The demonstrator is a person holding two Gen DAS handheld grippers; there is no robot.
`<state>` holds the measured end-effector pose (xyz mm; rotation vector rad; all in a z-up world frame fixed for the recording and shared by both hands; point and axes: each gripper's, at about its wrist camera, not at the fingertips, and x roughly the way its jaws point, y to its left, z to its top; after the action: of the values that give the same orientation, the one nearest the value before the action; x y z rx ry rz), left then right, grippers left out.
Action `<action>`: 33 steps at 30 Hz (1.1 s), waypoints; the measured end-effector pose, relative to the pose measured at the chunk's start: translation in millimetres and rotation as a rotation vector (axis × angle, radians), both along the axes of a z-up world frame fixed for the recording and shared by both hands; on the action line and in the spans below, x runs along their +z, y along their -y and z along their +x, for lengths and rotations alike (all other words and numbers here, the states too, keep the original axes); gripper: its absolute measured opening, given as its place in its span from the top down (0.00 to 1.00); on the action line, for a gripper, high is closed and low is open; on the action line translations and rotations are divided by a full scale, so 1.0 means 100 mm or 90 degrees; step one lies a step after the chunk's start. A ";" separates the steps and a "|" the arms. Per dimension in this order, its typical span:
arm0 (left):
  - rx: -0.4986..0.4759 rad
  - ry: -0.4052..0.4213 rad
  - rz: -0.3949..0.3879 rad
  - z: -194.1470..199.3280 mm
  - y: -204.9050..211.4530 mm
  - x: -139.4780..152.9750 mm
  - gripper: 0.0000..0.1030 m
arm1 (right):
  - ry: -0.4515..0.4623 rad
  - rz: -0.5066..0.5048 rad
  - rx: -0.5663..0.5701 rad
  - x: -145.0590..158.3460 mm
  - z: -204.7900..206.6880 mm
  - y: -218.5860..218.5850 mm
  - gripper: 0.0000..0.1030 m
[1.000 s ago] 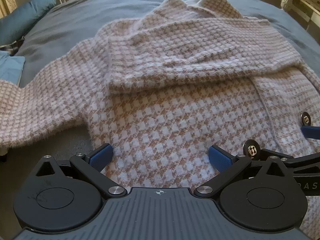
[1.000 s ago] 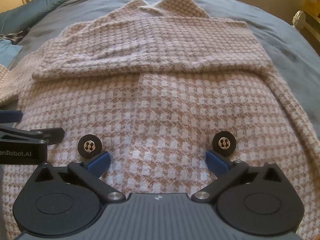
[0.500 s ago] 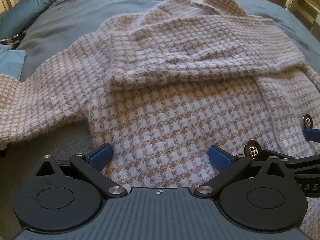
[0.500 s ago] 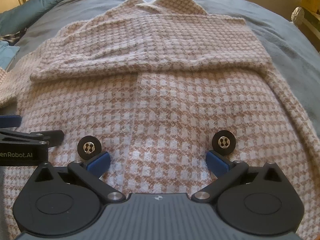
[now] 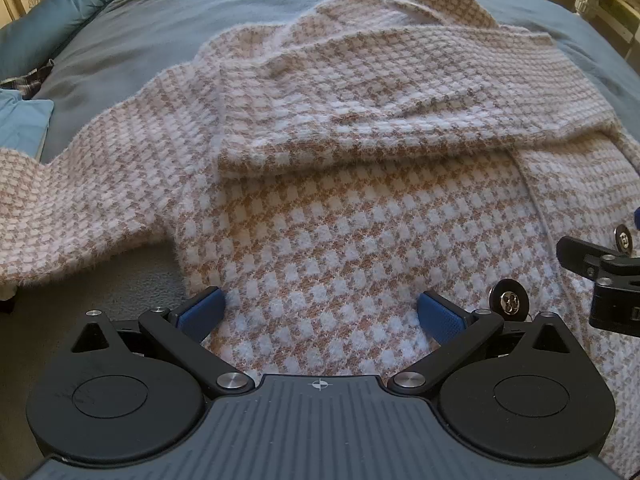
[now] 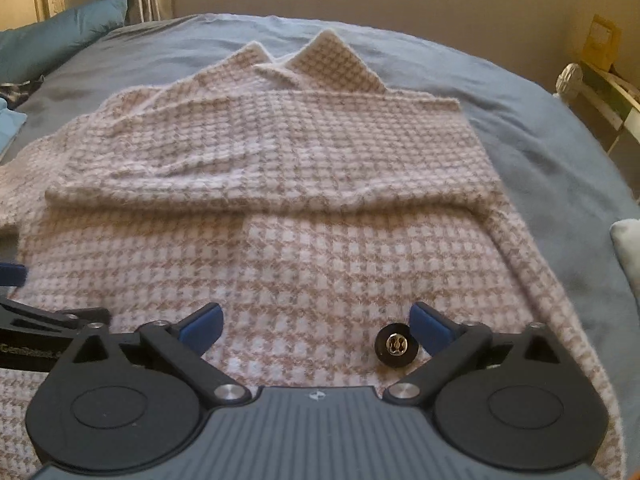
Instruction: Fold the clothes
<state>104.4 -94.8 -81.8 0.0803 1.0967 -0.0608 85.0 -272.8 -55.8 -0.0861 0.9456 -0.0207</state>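
Note:
A pink-and-tan houndstooth cardigan (image 5: 340, 208) (image 6: 320, 248) lies flat on the bed, collar (image 6: 320, 60) at the far end. One sleeve (image 6: 260, 160) is folded across the chest. The other sleeve (image 5: 60, 200) trails off to the left. My left gripper (image 5: 320, 314) stands open over the near hem, with fabric between its blue pads. My right gripper (image 6: 316, 322) is beside it at the hem. Its jaws are closing but still wide, with cloth and a black button (image 6: 396, 345) between them and the pads not pressing. A second button (image 5: 509, 300) lies by the left gripper's right finger.
The bed's grey-blue cover (image 6: 540, 140) surrounds the cardigan. A teal pillow (image 5: 48, 36) and a light blue folded cloth (image 5: 20, 128) lie at the far left. White furniture (image 6: 592, 88) stands past the bed's right edge, and something white (image 6: 628, 248) lies at the right.
The right wrist view has tilted up, showing more wall and window sill. One button now lies inside its right finger; the other has left that view. The left gripper has not moved.

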 end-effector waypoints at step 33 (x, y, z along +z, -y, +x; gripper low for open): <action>-0.041 0.055 0.008 -0.07 0.00 0.03 0.00 | 0.068 0.010 0.057 -0.14 0.95 -0.23 0.57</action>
<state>97.0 -95.0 -79.0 0.1291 1.0080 -0.1074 179.8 -249.8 -69.6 -0.1113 0.8336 0.0640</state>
